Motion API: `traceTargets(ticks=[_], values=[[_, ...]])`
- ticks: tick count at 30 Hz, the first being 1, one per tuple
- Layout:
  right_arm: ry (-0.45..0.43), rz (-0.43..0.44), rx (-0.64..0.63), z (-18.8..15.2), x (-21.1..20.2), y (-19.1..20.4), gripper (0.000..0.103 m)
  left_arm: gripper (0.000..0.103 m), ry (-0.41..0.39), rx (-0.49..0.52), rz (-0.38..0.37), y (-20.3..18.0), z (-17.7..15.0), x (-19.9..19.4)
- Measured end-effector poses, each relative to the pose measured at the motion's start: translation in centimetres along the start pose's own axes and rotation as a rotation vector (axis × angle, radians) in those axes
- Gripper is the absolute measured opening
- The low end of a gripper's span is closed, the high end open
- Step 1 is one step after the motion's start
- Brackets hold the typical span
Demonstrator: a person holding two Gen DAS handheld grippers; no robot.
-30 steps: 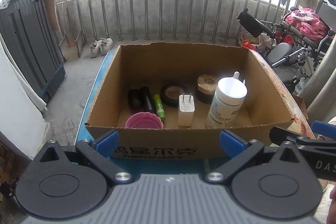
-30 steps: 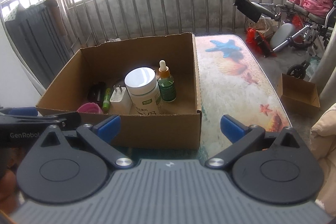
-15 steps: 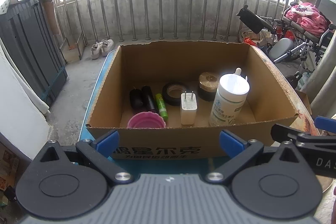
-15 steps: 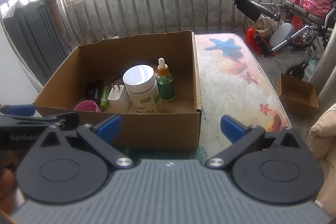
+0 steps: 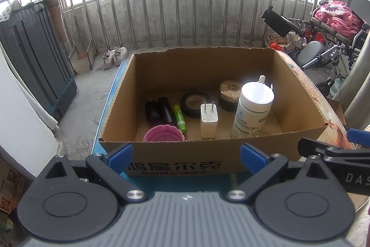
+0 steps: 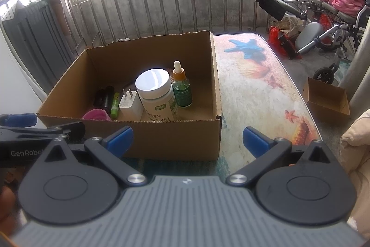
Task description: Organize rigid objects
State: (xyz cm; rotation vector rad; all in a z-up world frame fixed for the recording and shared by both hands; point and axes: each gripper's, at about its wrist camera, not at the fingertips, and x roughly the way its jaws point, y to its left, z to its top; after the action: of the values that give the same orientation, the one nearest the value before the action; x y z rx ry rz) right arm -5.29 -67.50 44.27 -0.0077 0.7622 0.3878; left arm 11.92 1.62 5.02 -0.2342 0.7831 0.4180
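Left gripper: jaws apart, empty.
Right gripper: jaws apart, empty.
Pill bottle: rigid, smooth; grasp mid-body, 3 and 9 o'clock.

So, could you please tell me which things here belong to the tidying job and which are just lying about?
Part of the job:
cardboard box
white pill bottle
white charger
dropper bottle
black tape roll
green tube
pink cup

Just lying about:
small cardboard box
wheelchair
white shoes
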Motion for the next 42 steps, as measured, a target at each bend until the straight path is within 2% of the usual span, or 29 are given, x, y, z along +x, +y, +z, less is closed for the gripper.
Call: traceTargets(ticks=[42], values=[[0.014, -0.006, 0.009, -0.22, 0.05, 0.12, 0.102, 0.098, 0.007, 0.0, -0.008, 0.25, -0.1, -0.05]])
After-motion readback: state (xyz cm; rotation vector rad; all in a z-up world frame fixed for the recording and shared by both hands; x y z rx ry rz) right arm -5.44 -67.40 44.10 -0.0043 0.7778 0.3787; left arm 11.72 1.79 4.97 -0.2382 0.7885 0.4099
